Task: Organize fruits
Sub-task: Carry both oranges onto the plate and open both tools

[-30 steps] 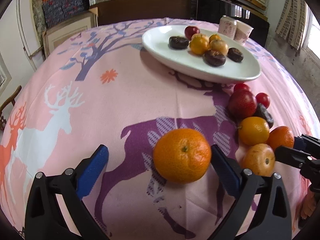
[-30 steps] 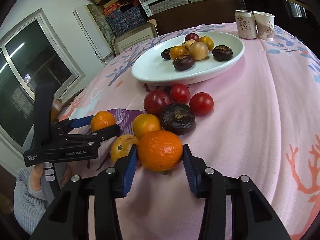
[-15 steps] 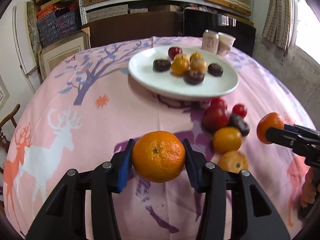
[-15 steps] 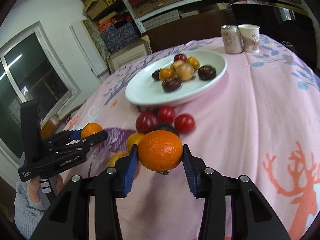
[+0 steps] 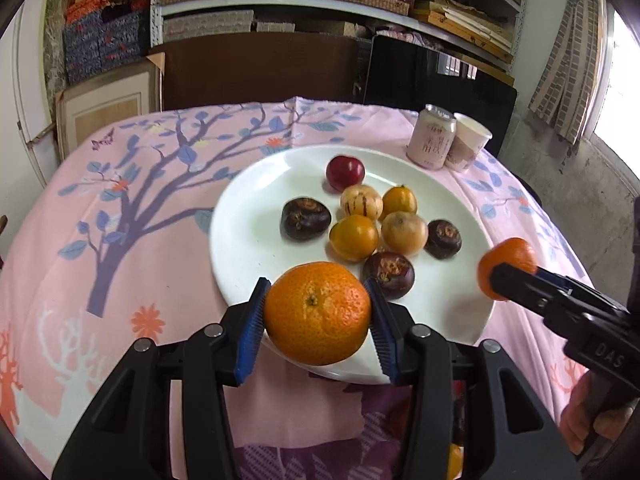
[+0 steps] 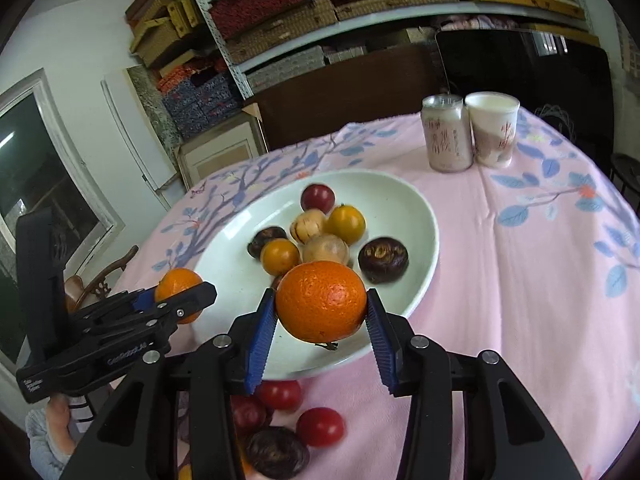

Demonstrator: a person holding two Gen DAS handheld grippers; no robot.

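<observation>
Orange (image 5: pixel 317 312) in left hand-held gripper (image 5: pixel 316 332), stem dimple facing camera

Glossy white ceramic plate (image 5: pixel 248 240) on matt printed pink cloth (image 5: pixel 120 240). Mandarin (image 5: pixel 318 312) skin is dimpled and shiny between ribbed blue pads (image 5: pixel 252 332); black plastic fingers (image 6: pixel 216 392) look matt.

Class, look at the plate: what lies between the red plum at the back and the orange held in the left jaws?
In the left wrist view, a striped pale fruit and a yellow-orange fruit lie between the plum and the orange.
</observation>
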